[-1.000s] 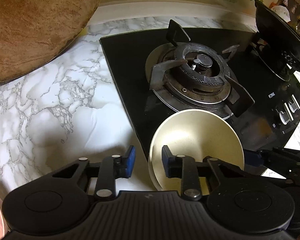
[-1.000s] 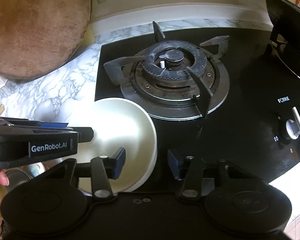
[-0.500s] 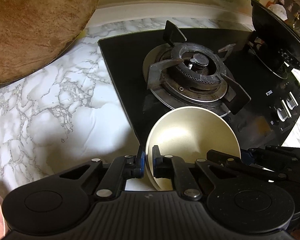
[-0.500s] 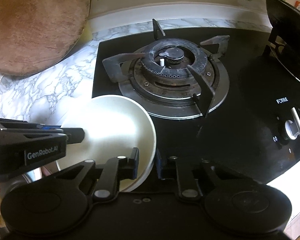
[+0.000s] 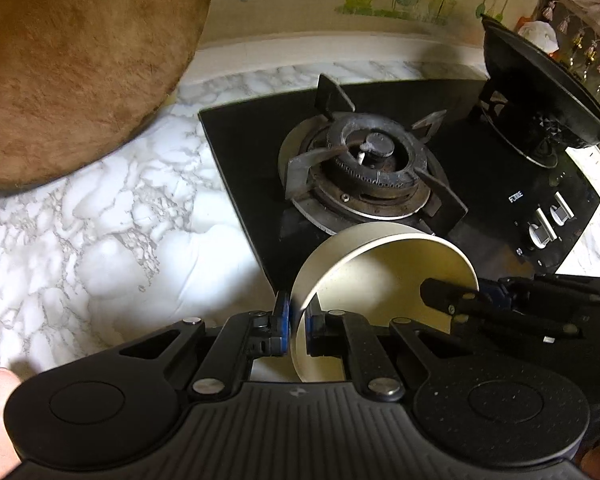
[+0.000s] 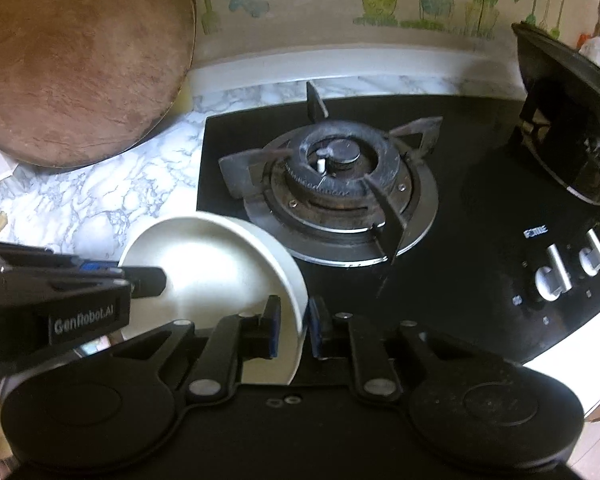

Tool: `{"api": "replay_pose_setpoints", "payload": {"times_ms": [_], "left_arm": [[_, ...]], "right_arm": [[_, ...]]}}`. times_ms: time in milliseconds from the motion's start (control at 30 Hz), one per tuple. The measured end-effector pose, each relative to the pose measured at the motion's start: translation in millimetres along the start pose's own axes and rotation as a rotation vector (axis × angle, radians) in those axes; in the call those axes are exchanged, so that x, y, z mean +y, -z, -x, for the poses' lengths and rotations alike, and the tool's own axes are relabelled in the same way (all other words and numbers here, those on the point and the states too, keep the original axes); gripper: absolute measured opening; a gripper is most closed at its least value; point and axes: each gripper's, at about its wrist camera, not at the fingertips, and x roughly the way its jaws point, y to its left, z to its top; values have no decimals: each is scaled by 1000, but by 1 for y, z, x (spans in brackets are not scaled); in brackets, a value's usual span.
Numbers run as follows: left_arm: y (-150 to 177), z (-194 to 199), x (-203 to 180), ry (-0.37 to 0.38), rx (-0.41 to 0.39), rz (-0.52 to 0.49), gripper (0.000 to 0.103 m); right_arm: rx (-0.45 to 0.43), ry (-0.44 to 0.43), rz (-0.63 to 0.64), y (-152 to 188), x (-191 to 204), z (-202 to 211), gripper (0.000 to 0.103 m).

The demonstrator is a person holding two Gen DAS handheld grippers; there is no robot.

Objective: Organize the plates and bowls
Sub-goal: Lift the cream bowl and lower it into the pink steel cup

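Note:
A cream bowl (image 5: 384, 276) is held between both grippers above the front edge of the black stove. My left gripper (image 5: 297, 322) is shut on the bowl's left rim. My right gripper (image 6: 293, 330) is shut on the bowl's right rim; the bowl (image 6: 204, 268) shows tilted in the right wrist view. The right gripper's fingers (image 5: 452, 300) reach in from the right in the left wrist view. The left gripper's fingers (image 6: 140, 280) reach in from the left in the right wrist view.
A gas burner (image 5: 364, 168) with metal pot supports sits on the black glass hob (image 5: 240, 160). Stove knobs (image 5: 548, 220) are at the right. A round brown wooden board (image 5: 72, 60) leans at back left. A black wok (image 5: 540, 92) stands at back right. The counter (image 5: 100, 232) is white marble.
Both grippers closed fully on the bowl's rims from opposite sides. The bowl has lifted and tilted, and the views have drawn back from the stove.

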Motion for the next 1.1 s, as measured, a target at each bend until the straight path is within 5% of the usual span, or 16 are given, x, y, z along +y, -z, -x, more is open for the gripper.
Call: {"api": "replay_pose_setpoints", "payload": {"times_ms": [533, 1100], "left_arm": [[16, 91, 21, -7, -61, 15, 7], [67, 124, 69, -34, 37, 81, 7]], "right_arm": [[-83, -82, 35, 0, 26, 74, 13], [6, -183, 129, 30, 84, 94, 13]]}}
